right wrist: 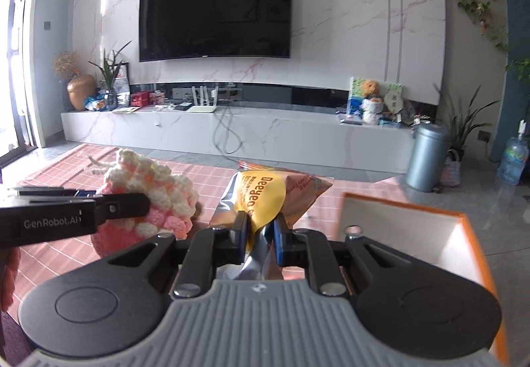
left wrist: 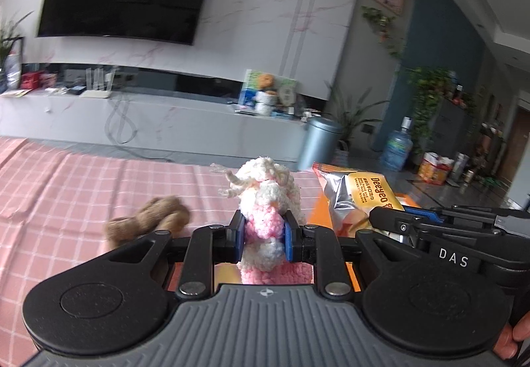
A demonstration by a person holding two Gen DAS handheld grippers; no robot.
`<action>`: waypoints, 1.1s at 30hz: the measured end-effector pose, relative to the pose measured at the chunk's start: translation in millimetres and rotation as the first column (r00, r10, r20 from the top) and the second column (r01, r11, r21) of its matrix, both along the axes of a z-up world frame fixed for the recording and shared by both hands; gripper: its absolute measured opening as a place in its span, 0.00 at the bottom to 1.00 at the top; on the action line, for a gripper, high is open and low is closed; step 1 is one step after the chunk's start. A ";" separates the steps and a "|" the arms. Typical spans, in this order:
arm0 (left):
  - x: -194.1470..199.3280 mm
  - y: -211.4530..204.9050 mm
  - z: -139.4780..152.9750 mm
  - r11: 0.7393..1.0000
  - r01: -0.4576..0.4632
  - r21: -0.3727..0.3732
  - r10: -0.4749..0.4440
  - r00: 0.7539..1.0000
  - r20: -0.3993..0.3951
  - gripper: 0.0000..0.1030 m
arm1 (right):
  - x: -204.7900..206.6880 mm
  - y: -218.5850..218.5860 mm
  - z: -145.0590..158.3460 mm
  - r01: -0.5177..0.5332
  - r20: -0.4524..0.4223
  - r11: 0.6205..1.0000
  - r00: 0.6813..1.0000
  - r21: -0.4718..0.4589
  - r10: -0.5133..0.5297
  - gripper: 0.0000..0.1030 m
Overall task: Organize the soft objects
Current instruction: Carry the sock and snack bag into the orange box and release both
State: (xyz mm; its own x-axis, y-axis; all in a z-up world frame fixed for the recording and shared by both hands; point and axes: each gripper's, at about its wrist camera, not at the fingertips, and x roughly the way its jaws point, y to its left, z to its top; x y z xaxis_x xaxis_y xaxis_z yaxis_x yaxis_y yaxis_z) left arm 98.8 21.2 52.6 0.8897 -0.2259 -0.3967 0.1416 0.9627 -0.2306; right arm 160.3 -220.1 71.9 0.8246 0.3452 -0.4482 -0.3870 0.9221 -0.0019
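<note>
Left gripper (left wrist: 264,236) pinching the pink-and-white crocheted toy (left wrist: 266,201), lifted above the pink checked cloth (left wrist: 66,188). Right gripper (right wrist: 260,239) clamped on the snack bag (right wrist: 265,198) (yellow "Deeyeo" label), beside the orange-rimmed box (right wrist: 463,234). Brown knotted plush (left wrist: 149,218) resting on the cloth, left of the toy.

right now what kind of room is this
Most likely a home living room: a wall-mounted TV above a long marble-look media console, with potted plants alongside.
</note>
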 end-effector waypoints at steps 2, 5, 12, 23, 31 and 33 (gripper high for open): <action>4.4 -15.8 4.7 0.999 0.042 0.006 -0.042 0.999 0.007 0.24 | -2.4 -17.0 5.4 0.022 0.001 1.000 1.000 -0.011 -0.022 0.13; 12.5 -39.0 10.2 0.994 0.107 0.003 -0.107 0.994 0.009 0.24 | -2.9 -43.3 11.5 0.053 -0.011 0.998 0.999 -0.020 -0.053 0.13; 39.2 -91.0 12.0 0.967 0.254 0.005 -0.253 0.967 -0.020 0.24 | -3.0 -91.8 19.3 0.111 -0.007 0.989 0.994 -0.101 -0.113 0.13; 97.2 -132.1 3.0 0.923 0.384 -0.023 -0.384 0.916 -0.112 0.24 | 34.8 -150.6 2.5 0.138 -0.138 0.975 0.977 -0.173 -0.163 0.13; 123.1 -172.3 -28.0 0.898 0.438 0.043 -0.407 0.864 -0.296 0.24 | 69.6 -153.0 -34.5 0.014 -0.263 0.964 0.961 -0.266 -0.087 0.13; 129.2 -177.1 -36.0 0.896 0.439 0.067 -0.392 0.853 -0.344 0.24 | 76.4 -148.0 -45.4 -0.017 -0.278 0.953 0.958 -0.304 -0.072 0.13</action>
